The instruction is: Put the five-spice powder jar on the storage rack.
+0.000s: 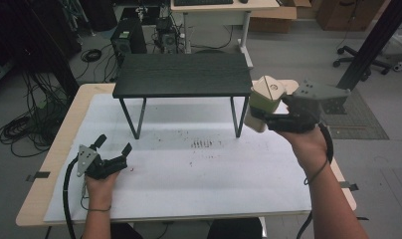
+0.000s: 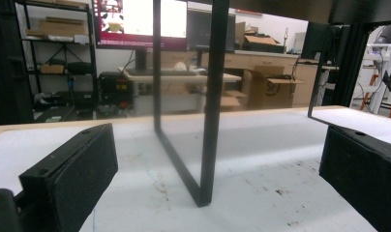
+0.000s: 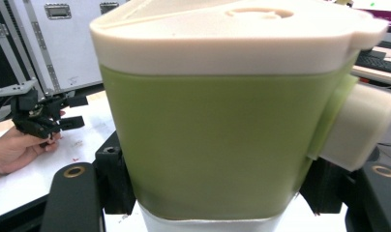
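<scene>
Jug [image 1: 264,97], green-bodied with cream lid, was clamped between the right gripper's [image 1: 261,115] jaws and held off the table, just beside the right end of the black stand [image 1: 183,74]. Left gripper [image 1: 113,145] rested on the white mat [image 1: 199,174] before the stand's left leg [image 2: 210,111], jaws spread wide, holding nothing.

**Layout at the table**

A small stand [image 1: 183,74] occupies the far middle of the table [image 1: 59,144], on the sheet [image 1: 189,174] covering it. The left gripper [image 1: 113,144] rests on the sheet, near left, before the stand's left leg [image 1: 131,118]. The right gripper [image 1: 257,115] is raised at the right, beside the stand's right end, with a container [image 1: 262,99] between its jaws. Desks and cables lie behind the table.
</scene>
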`<state>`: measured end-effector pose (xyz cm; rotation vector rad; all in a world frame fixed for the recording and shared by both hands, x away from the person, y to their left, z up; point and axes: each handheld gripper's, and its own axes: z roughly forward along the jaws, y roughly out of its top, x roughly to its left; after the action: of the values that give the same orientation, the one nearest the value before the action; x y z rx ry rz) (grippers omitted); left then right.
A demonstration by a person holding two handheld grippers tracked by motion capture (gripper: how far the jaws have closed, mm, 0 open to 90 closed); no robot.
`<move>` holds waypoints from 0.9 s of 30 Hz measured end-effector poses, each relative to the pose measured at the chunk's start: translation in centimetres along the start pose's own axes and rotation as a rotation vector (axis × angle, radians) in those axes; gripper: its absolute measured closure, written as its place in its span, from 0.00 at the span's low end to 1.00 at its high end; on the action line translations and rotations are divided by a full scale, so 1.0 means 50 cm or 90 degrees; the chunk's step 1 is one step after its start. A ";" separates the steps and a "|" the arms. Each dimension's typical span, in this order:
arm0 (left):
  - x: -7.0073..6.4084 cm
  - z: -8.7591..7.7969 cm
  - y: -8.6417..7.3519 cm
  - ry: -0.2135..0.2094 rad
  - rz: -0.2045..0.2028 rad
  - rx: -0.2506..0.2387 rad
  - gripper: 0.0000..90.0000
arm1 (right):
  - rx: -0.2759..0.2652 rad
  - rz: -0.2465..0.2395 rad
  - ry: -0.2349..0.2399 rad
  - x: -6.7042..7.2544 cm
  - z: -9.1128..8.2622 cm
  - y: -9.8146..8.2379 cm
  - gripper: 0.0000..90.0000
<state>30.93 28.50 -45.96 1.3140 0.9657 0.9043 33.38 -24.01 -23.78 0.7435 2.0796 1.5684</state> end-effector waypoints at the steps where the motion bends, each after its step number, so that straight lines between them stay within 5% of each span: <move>1: 0.000 0.000 0.000 0.000 0.000 0.001 0.00 | 0.001 -0.002 0.005 0.000 0.006 0.011 0.33; 27: -0.006 0.006 -0.002 0.005 0.014 0.024 0.00 | 0.019 -0.004 0.032 -0.019 0.109 0.113 0.33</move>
<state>31.09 28.10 -46.03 1.3561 0.9806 0.9129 38.40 -19.39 -19.80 0.7133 2.1446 1.5705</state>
